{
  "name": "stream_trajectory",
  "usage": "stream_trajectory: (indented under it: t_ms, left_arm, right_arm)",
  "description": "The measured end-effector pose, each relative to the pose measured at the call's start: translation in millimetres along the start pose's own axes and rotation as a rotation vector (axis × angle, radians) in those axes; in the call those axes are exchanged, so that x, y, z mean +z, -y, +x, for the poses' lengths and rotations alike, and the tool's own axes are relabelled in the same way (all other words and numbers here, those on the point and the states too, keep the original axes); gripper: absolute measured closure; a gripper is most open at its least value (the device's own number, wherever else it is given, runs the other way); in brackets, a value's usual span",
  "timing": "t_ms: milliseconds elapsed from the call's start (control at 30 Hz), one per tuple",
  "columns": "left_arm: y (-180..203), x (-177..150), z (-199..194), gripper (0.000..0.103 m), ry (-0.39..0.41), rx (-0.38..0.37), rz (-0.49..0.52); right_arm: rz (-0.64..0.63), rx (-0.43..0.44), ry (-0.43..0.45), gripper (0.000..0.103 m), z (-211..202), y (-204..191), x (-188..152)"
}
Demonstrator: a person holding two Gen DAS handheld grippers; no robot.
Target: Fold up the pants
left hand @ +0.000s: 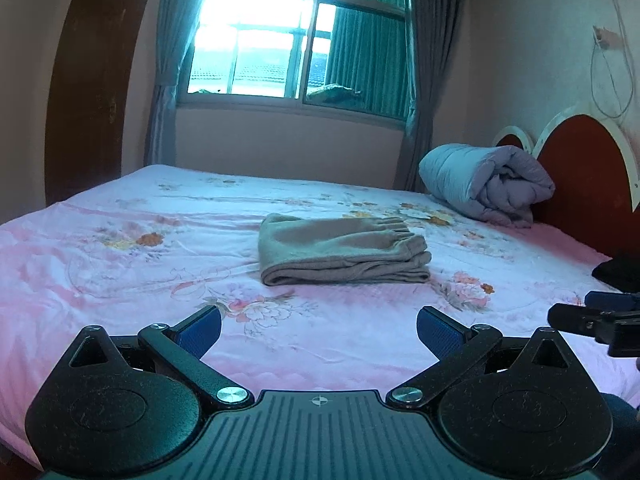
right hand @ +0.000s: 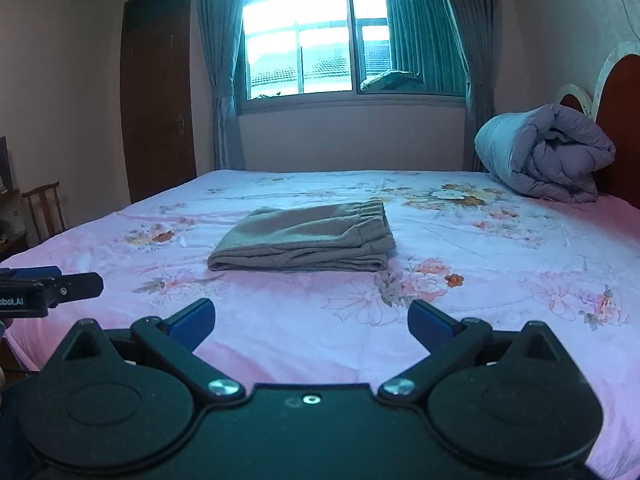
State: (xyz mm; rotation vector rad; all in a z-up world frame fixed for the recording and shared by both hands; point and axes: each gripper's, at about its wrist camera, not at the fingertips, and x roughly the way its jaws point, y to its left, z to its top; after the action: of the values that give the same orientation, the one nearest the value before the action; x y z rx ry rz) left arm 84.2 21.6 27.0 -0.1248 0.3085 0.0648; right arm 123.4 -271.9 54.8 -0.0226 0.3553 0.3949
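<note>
The grey-brown pants lie folded in a compact stack on the bed, elastic waistband on top at the right; they also show in the right wrist view. My left gripper is open and empty, held above the bed's near part, well short of the pants. My right gripper is open and empty too, likewise back from the pants. The right gripper's fingers show at the right edge of the left wrist view; the left gripper's fingers show at the left edge of the right wrist view.
The bed has a pink floral sheet. A rolled grey-blue quilt lies by the red headboard. A dark item lies at the bed's right edge. A window, a brown door and a chair stand beyond.
</note>
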Motion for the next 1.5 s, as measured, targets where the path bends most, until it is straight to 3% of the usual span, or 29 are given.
stream_trajectory:
  t_ms: [300,1500]
  left_arm:
    - [10,-1,4,0.000,-0.018,-0.001,0.052]
    - [9,-2,6,0.000,-0.017,-0.001,0.050]
  right_arm:
    - [-0.005,-0.014,-0.023,0.006,2,-4,-3]
    - [-0.017,-0.012,-0.035,0.006,5,-4,-3]
